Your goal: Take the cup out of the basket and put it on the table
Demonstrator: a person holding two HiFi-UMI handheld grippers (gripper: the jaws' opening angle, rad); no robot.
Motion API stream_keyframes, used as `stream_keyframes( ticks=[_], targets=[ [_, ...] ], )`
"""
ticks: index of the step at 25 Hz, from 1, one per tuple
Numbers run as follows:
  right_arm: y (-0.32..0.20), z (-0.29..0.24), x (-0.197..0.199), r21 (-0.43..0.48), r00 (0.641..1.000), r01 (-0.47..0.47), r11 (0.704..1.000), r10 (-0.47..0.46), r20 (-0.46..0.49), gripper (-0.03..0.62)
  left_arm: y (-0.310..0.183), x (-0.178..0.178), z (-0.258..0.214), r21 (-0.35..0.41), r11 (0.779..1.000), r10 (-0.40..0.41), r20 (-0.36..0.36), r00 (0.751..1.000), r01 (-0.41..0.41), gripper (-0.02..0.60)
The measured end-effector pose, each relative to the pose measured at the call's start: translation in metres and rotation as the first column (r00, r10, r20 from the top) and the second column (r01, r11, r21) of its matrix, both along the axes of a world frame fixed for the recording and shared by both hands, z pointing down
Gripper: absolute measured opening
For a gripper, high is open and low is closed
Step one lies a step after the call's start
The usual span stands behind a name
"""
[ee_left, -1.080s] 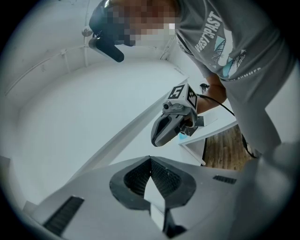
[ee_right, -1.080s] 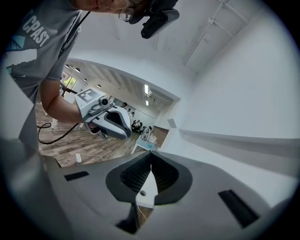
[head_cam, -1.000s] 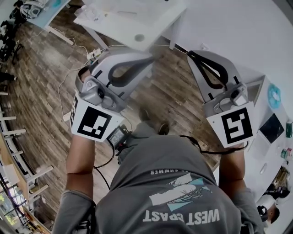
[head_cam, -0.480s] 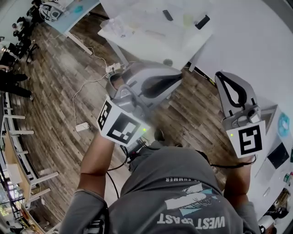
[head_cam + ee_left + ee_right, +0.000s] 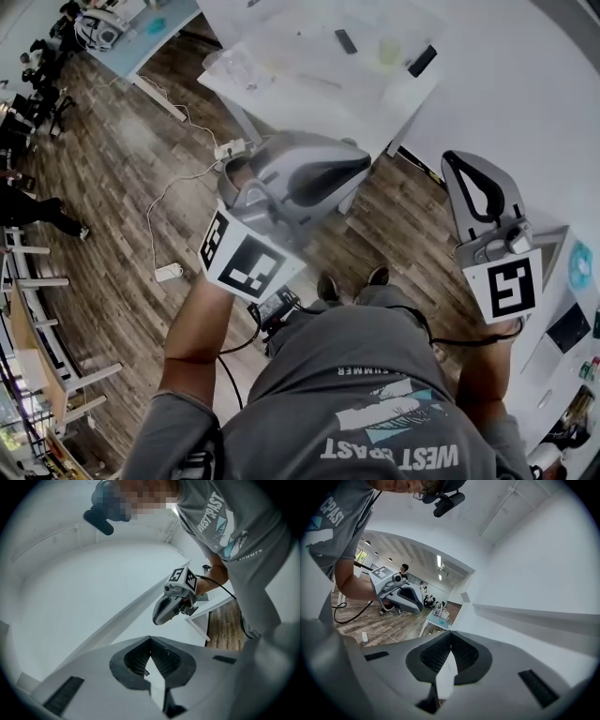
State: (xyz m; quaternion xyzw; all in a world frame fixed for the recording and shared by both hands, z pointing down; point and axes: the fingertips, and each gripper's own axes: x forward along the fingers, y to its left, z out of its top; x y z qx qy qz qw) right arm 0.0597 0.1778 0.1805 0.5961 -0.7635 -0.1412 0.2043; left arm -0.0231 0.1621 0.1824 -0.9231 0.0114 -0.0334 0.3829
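No basket shows in any view. Both grippers are held out level over the wooden floor, with nothing between the jaws. My left gripper point(image 5: 364, 161) is shut, its tips meeting in the left gripper view point(image 5: 150, 637). My right gripper point(image 5: 451, 159) is shut too, tips together in its own view point(image 5: 451, 633). Ahead stands a white table point(image 5: 309, 89) carrying a small pale cup-like thing point(image 5: 389, 50), too small to tell for sure. Each gripper appears in the other's view: the right gripper point(image 5: 174, 605) and the left gripper point(image 5: 401, 595).
The table also bears a crumpled clear bag point(image 5: 234, 66) and two dark flat objects point(image 5: 422, 60). A broad white surface point(image 5: 516, 84) fills the upper right. Cables and a power strip point(image 5: 169, 273) lie on the floor to the left. People sit at far left point(image 5: 19, 103).
The person has stepped toward the white table, which now shows more of its top and items. Both grippers have travelled along, the left one shifting right in the head view. Jaws stay shut.
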Motion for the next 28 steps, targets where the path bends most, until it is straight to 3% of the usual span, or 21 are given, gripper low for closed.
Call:
stream_keyframes(
  ticks=[10,16,28],
  targets=[
    [-0.025,-0.009,0.053,0.017,0.996,0.091,0.996,-0.091,0.008,0.012,-0.020,0.062,-0.010,0.033,0.998,-0.058,0.040,0.998,0.057,0.009],
    [-0.038,-0.002,0.095,0.016,0.988,0.150,0.989,-0.151,0.030,0.012,-0.032,0.105,-0.006,0.024,0.991,-0.133,0.043,0.990,0.132,0.009],
    [-0.075,0.007,0.105,-0.014,0.982,0.188,0.982,-0.188,0.027,0.012,-0.065,0.114,0.006,-0.010,0.985,-0.169,0.051,0.984,0.170,0.009]
  ],
)
